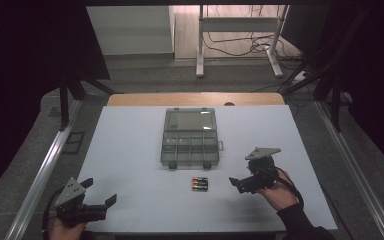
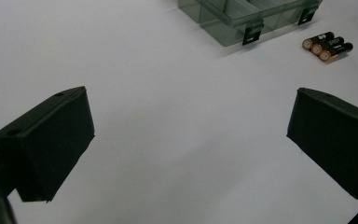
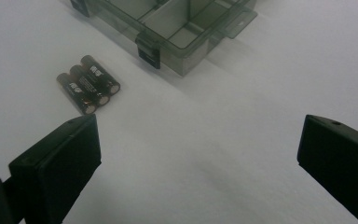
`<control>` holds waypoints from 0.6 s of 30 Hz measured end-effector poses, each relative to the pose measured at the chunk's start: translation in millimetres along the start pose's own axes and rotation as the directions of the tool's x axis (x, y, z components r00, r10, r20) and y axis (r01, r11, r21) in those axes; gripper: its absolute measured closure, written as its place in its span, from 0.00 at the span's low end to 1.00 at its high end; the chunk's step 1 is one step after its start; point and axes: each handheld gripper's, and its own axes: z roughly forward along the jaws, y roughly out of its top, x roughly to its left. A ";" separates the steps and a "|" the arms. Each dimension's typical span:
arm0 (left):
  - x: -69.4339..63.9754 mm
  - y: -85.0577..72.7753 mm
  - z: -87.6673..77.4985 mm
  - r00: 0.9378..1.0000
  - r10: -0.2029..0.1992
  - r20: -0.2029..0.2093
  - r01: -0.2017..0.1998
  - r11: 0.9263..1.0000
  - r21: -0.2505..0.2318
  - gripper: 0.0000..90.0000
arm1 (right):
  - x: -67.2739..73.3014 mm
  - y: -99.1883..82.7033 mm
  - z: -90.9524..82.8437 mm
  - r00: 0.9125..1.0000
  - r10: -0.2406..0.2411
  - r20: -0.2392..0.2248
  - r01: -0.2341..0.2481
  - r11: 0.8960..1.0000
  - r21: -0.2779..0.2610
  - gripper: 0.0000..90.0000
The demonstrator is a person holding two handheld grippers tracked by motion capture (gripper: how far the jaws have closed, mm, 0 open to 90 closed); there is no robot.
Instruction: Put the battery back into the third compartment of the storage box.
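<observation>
Right gripper point(image 1: 240, 183) hovers just right of the batteries point(image 1: 199, 183), jaws wide apart, holding nothing; left gripper point(image 1: 101, 200) sits well apart at the near-left table edge, jaws also wide apart, empty. Three batteries lie side by side, touching, on the white table point(image 1: 130, 150), just in front of the open box point(image 1: 190, 145), near its front latches but not touching it; box lid is folded back, compartments look empty as far as I can tell.

Step in hand, judged: right gripper reaching for a battery to put in the box. To do it well: bring the jaws down over one outer battery, not the middle one, since neighbours block the jaw; close across the thin width, not end to end; lift straight up so the other two don't roll; then drop it lengthwise into a compartment.

Axis: in the high view the batteries' long axes run left-right across the table, parallel to the box front; gold ends point left, black ends right. In the right gripper view the batteries point(image 3: 88, 84) run diagonally, so the wrist likely needs a turn to square the jaws across one.
</observation>
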 end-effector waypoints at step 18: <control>-1.1 0.6 1.0 1.000 0.015 0.003 -0.015 1.000 0.007 0.01 | 15.5 28.1 31.4 0.997 -0.028 -0.070 0.035 0.993 0.112 0.11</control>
